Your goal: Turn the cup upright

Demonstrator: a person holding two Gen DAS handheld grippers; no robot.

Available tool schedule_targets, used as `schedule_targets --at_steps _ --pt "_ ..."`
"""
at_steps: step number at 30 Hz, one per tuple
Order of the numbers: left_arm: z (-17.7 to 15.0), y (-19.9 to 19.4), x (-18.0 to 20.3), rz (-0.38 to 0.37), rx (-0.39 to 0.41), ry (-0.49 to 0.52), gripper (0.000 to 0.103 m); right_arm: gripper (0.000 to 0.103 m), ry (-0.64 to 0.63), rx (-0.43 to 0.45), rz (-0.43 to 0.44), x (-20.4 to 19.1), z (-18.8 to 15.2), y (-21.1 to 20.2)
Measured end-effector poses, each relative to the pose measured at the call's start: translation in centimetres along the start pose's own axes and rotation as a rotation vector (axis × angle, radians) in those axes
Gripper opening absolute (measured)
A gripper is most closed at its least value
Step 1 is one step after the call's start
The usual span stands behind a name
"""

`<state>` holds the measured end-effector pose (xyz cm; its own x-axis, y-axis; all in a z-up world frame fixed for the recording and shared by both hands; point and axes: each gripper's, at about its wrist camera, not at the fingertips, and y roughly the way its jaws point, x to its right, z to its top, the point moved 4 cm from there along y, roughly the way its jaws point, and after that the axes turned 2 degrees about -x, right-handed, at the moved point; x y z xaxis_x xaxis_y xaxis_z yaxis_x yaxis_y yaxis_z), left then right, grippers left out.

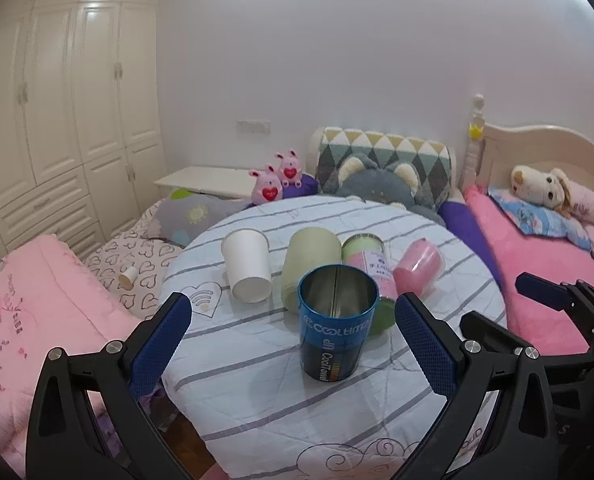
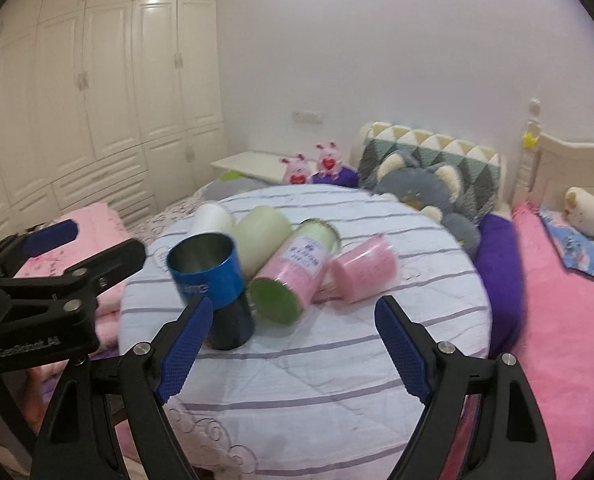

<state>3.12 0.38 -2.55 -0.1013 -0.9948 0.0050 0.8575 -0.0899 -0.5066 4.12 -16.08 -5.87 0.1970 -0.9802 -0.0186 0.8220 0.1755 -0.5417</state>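
A blue metal cup (image 1: pixel 335 326) stands upright, mouth up, on the round table (image 1: pixel 257 400) with a striped cloth. My left gripper (image 1: pixel 293 344) is open, its fingers either side of the cup and apart from it. Behind lie a white paper cup (image 1: pixel 249 266), a pale green cup (image 1: pixel 309 268), a pink-and-green can (image 1: pixel 371 276) and a pink cup (image 1: pixel 417 270), all on their sides. My right gripper (image 2: pixel 293 344) is open and empty, in front of the can (image 2: pixel 293 274) and the pink cup (image 2: pixel 363 274); the blue cup (image 2: pixel 213 280) is by its left finger.
Beds with pink quilts (image 1: pixel 37 320) flank the table on both sides. Cushions and plush toys (image 1: pixel 381 184) lie behind it. A white wardrobe (image 1: pixel 57 100) fills the left wall. My right gripper also shows at the right edge of the left wrist view (image 1: pixel 557 300).
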Motion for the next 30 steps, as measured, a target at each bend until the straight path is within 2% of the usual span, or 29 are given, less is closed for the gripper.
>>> schedule_targets --at_steps 7,30 --pt "0.0 -0.2 0.2 0.004 0.002 -0.010 0.103 0.085 0.015 0.040 -0.076 1.7 0.5 -1.0" --pt "0.0 1.3 1.7 0.056 -0.017 0.007 0.103 0.085 -0.029 0.061 0.002 1.9 0.9 -0.9"
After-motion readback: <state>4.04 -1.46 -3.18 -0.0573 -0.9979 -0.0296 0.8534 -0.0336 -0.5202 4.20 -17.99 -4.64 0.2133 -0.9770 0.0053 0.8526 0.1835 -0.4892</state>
